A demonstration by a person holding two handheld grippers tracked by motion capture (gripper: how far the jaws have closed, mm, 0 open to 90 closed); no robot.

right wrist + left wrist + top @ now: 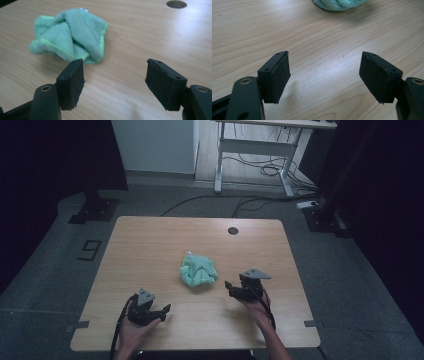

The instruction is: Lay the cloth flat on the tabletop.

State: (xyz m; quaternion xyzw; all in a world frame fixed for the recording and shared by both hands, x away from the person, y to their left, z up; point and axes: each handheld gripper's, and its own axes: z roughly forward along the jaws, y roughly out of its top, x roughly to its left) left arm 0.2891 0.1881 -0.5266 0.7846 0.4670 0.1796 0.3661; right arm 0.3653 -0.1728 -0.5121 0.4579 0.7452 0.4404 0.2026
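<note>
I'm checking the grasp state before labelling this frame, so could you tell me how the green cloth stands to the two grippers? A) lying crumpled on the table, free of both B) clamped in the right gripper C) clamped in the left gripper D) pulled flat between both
A: the green cloth lies bunched on the table, with the left gripper and right gripper both open and empty short of it.

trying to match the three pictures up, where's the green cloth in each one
High view: the green cloth lies crumpled at the table's middle, ahead of both grippers.
Left gripper view: just its lower edge at the top, right of centre, well beyond the open jaws.
Right gripper view: upper left, just beyond the left jaw's tip.
Shared landmark: the wood-grain tabletop; its round hole shows in the high and right gripper views.
</note>
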